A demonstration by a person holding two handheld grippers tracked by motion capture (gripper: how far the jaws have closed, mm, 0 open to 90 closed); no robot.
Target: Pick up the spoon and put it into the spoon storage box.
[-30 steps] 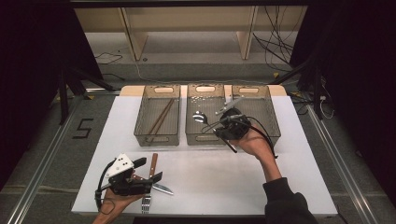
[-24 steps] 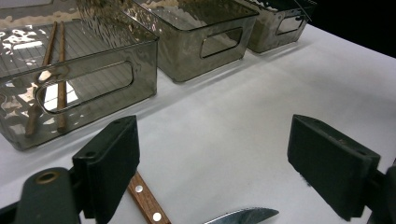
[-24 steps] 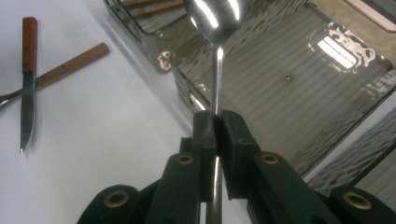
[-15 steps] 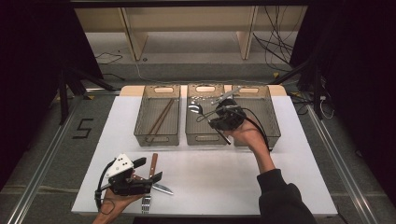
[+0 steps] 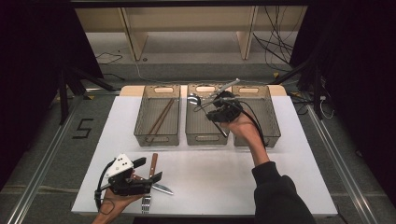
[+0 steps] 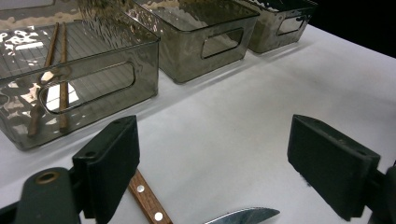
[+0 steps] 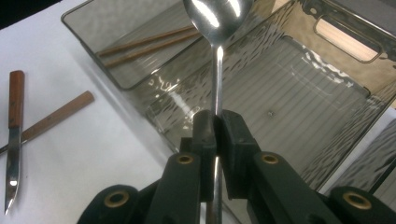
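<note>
Left tool (image 5: 148, 169) rests open at the counter (image 5: 224, 177) front, jaws apart over the knife (image 5: 161, 187). Beyond it, right tool (image 7: 216, 133) is clamped on the spoon (image 7: 217, 18) handle; spoon's long axis points ahead of the tool, bowl over the middle bin (image 5: 205, 136), open floor beneath, walls close either side

Legible markings: one only. A large dark numeral "5" (image 5: 82, 128) stands on the grey floor (image 5: 56, 154), to the left of the white table (image 5: 224, 172), in the high view. Nothing else readable on bins, cutlery or grippers.
</note>
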